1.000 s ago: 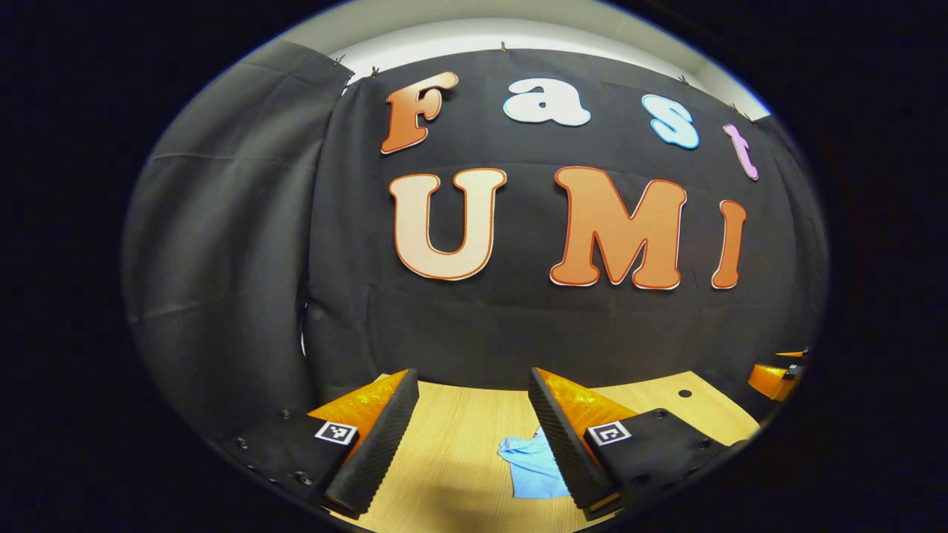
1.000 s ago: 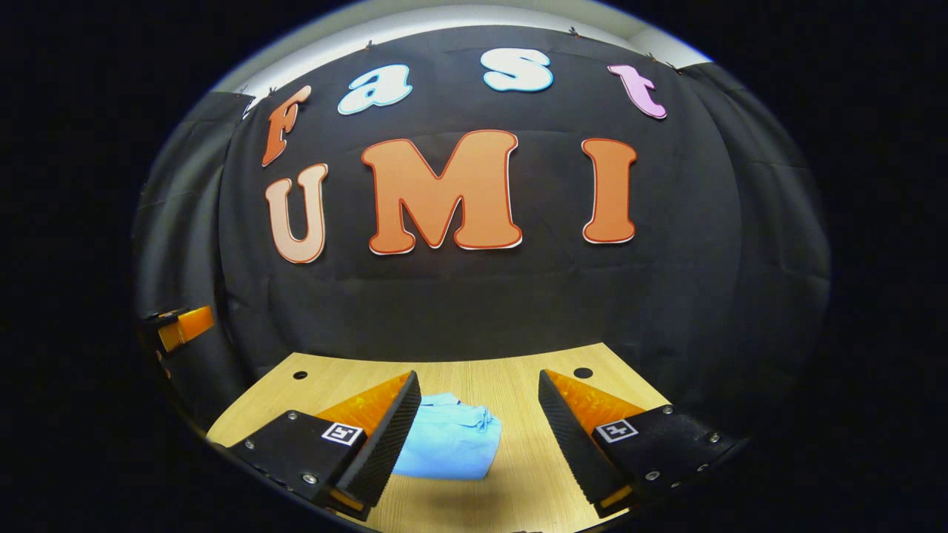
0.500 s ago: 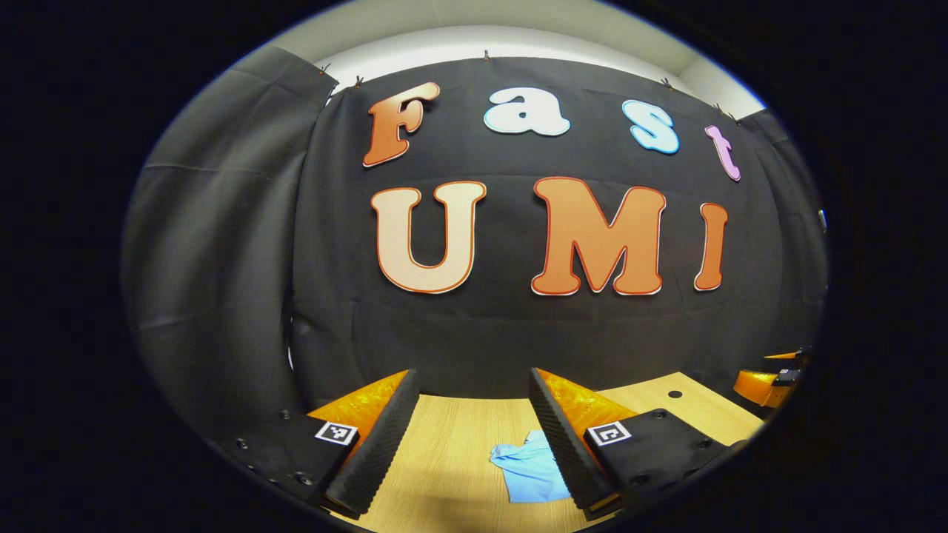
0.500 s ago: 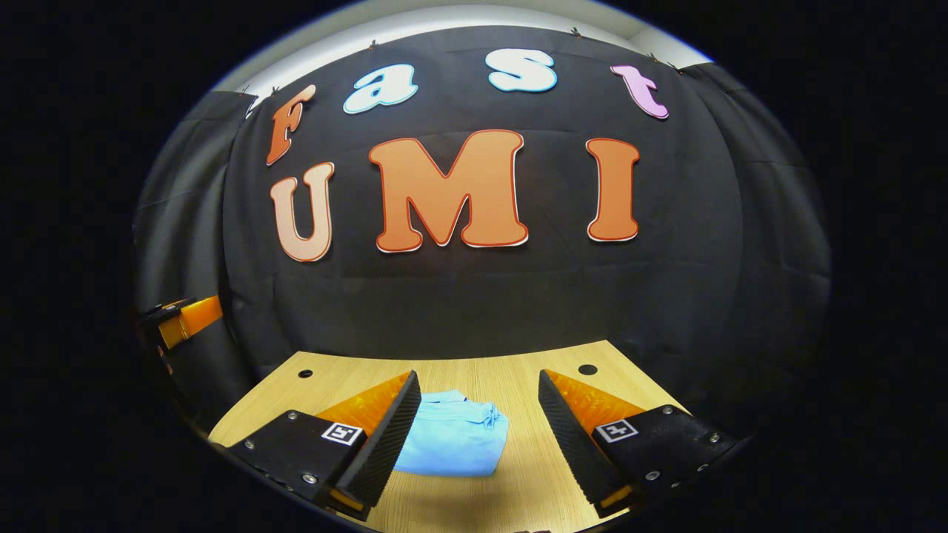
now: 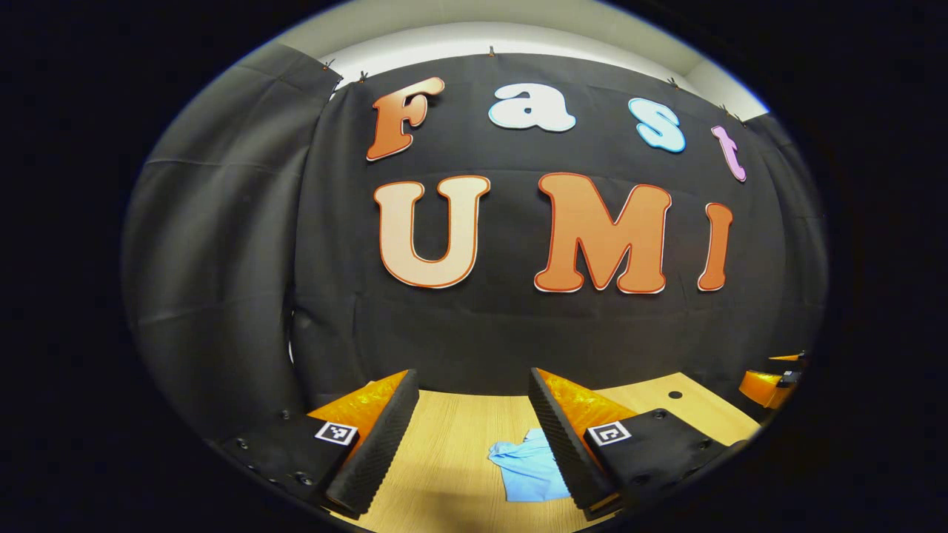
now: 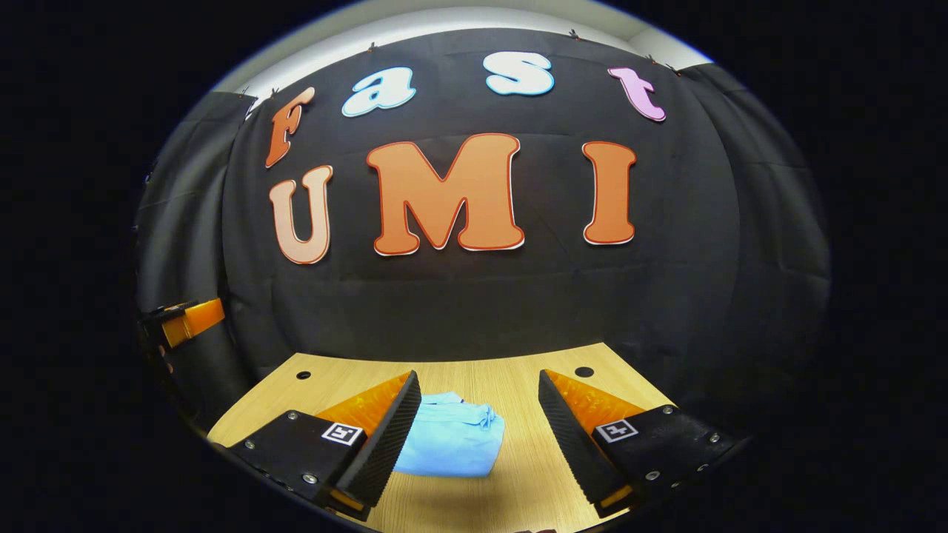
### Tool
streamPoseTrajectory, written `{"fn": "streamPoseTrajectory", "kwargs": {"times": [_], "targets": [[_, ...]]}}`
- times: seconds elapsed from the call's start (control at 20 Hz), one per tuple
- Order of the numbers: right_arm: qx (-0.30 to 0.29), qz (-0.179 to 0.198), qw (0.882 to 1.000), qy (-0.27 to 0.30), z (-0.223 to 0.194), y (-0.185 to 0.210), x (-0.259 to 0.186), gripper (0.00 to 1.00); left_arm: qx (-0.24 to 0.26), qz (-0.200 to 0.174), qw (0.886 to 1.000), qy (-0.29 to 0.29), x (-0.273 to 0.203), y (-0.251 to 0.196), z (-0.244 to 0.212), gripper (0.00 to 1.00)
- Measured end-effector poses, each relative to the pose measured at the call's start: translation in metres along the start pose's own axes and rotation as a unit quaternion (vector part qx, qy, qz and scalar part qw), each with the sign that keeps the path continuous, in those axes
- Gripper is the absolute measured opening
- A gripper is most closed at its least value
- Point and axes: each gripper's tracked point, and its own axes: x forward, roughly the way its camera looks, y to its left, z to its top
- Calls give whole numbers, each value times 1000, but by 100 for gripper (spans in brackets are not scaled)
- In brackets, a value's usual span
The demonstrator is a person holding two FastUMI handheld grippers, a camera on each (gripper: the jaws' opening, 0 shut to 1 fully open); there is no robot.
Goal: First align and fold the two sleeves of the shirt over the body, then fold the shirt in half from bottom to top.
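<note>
The light blue shirt point(image 6: 453, 443) is seen lying on the wooden counter point(image 6: 518, 385) as a compact folded bundle, with a gathered, creased edge on its far side. In the right gripper view it sits between the two fingers, its left part hidden behind the left finger point(image 6: 385, 437) and its right edge well apart from the other finger. In the left gripper view the shirt point(image 5: 529, 466) is seen lower right of centre, partly hidden behind the right-hand finger point(image 5: 559, 444).

Around the shirt, bare wood grain is shown on every visible side. Two small dark holes are set in the counter near its far edge, one toward the left point(image 6: 303, 375) and one toward the right point(image 6: 583, 371). Behind the counter, the black cloth wall point(image 6: 481, 303) hangs in folds, with a pale strip of ceiling above it.

The right gripper point(image 6: 480, 437) is held above the counter, pointed forward and slightly down toward the shirt, its jaws spread wide and grasping nothing. The left gripper point(image 5: 468, 440) is held likewise over the counter, jaws released and wide apart, with nothing between them but bare wood and the shirt's edge. Nothing is touched by either gripper. At the far left edge of the right gripper view, part of the left gripper point(image 6: 185, 322) is seen in the air beside the counter; at the far right edge of the left gripper view, part of the right gripper point(image 5: 770, 385) is seen.
</note>
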Motion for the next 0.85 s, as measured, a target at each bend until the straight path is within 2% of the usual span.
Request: {"fn": "streamPoseTrajectory", "kwargs": {"times": [0.85], "targets": [[2,15,1000,14,-8,8,22,98,11,11,1000,7,13,3,-3,97]]}}
